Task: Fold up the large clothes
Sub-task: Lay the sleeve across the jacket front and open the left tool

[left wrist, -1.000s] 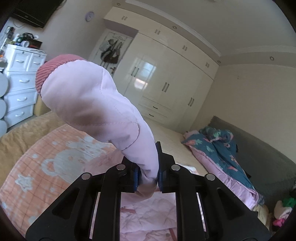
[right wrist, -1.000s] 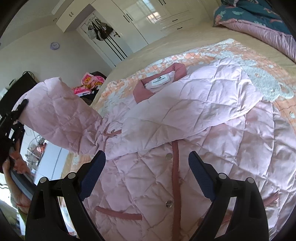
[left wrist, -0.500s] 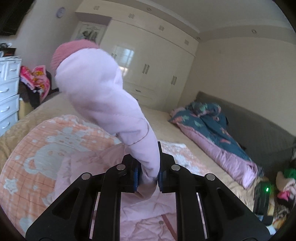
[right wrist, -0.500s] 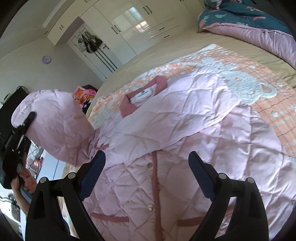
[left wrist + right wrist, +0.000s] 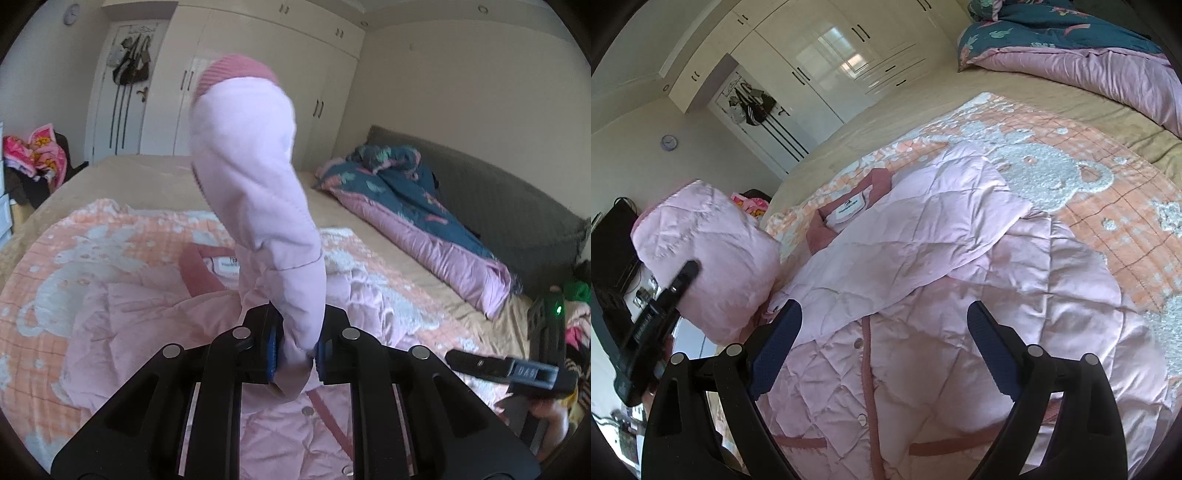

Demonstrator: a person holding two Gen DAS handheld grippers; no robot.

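A pale pink quilted jacket [image 5: 960,295] lies front up on the bed, its collar and label [image 5: 849,206] at the far end. One sleeve [image 5: 923,236] is folded across the chest. My left gripper [image 5: 295,354] is shut on the other sleeve [image 5: 255,177], which stands up from the jaws with its dark pink ribbed cuff [image 5: 236,72] on top. From the right wrist view the left gripper [image 5: 665,295] holds that sleeve [image 5: 713,258] above the jacket's left edge. My right gripper [image 5: 882,317] hangs open over the button line, with nothing between its fingers.
The jacket rests on an orange blanket with white bears [image 5: 1071,173]. A folded teal and pink quilt [image 5: 424,221] lies along the grey headboard [image 5: 480,184]. A white wardrobe [image 5: 258,55] fills the far wall. Clothes [image 5: 37,155] are piled at the far left.
The left gripper has carried the held sleeve lower and across toward the jacket's body, rolling as it went. The right gripper stayed open, shifted along the jacket, and now shows in the left wrist view.
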